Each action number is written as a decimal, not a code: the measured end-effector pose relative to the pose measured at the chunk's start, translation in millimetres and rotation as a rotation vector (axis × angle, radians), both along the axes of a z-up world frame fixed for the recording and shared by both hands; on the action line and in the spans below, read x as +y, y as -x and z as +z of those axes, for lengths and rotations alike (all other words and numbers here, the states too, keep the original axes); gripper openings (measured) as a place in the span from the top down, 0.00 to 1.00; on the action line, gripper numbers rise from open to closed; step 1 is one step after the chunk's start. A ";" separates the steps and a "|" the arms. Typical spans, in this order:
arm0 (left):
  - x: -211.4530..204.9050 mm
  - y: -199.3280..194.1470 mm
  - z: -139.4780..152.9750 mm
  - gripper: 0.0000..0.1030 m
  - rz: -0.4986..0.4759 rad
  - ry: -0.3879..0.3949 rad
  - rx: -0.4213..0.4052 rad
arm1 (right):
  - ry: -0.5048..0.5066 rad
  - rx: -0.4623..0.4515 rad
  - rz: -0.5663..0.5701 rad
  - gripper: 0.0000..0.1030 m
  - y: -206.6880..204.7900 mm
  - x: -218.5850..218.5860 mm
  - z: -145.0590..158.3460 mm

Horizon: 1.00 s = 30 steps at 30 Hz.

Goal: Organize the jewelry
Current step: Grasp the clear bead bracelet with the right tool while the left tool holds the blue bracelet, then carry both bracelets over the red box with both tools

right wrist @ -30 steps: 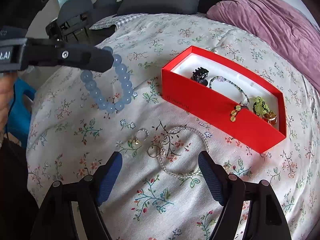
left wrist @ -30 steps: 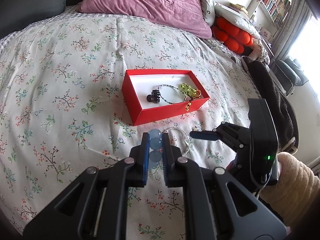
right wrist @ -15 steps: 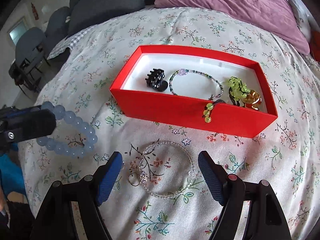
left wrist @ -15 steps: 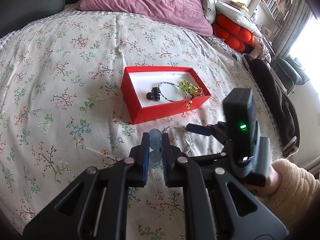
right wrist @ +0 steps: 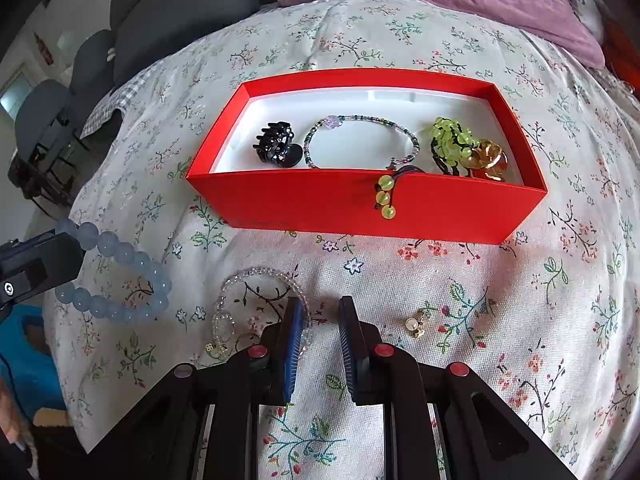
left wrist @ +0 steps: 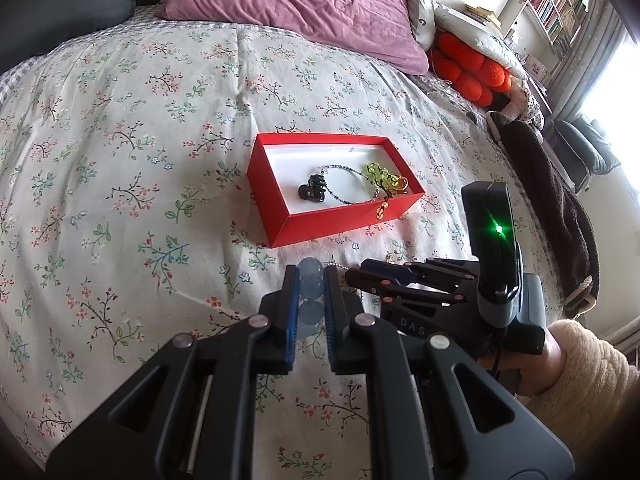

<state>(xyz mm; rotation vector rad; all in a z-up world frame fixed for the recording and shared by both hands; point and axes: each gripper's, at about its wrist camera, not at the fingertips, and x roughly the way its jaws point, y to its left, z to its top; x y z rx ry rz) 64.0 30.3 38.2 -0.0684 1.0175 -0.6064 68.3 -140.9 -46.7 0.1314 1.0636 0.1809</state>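
A red box lies on the floral bedspread. It holds a black hair claw, a thin beaded bracelet and a green and gold piece; a green bead cord hangs over its front wall. My left gripper is shut on a pale blue bead bracelet and holds it above the bedspread. My right gripper has narrowed its jaws low over a clear bead bracelet, its left finger at the beads; whether it grips them is hidden.
Small rings lie left of the right gripper, a gold earring to its right. A purple pillow, orange cushions and a dark blanket border the bedspread. Chairs stand beyond the bed's left edge.
My right gripper has moved closer to the box and down over the clear bracelet, and its jaws have closed from wide open to a narrow gap. The left gripper keeps its hold.
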 end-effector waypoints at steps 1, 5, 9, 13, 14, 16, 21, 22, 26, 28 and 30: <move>0.2 0.4 0.5 0.87 0.000 0.001 -0.001 | -0.009 0.000 -0.004 0.81 1.0 -1.6 0.7; -0.2 -0.5 0.5 0.87 0.002 0.002 -0.002 | -0.056 -0.004 0.012 0.64 1.5 -6.7 3.7; -1.1 -1.1 -0.9 0.87 0.005 -0.003 0.002 | 0.067 -0.012 0.054 0.54 1.1 11.6 -7.2; -1.4 -2.4 -2.6 0.87 0.010 -0.010 0.007 | 0.185 -0.068 0.137 0.95 5.6 33.3 -9.7; -0.9 -2.9 -2.6 0.87 0.012 -0.009 0.007 | 0.171 -0.065 0.151 0.94 5.5 35.0 -8.3; 0.7 -3.4 -1.9 0.87 0.017 -0.006 0.007 | 0.161 -0.062 0.153 0.95 6.5 34.8 -6.1; 6.1 -4.1 2.9 0.87 0.033 0.004 -0.002 | 0.076 -0.107 0.156 0.96 14.7 27.4 17.6; 7.0 -4.4 3.9 0.87 0.037 0.006 -0.004 | 0.064 -0.118 0.158 0.96 16.2 27.1 24.2; 9.3 -4.8 10.0 0.87 0.053 0.016 -0.016 | 0.027 -0.168 0.166 0.96 26.7 29.5 50.0; 8.5 -4.7 13.9 0.87 0.057 0.019 -0.027 | 0.009 -0.188 0.169 0.96 30.4 30.0 60.9; 7.2 -4.9 17.4 0.87 0.058 0.024 -0.035 | -0.005 -0.206 0.170 0.96 33.5 29.9 70.4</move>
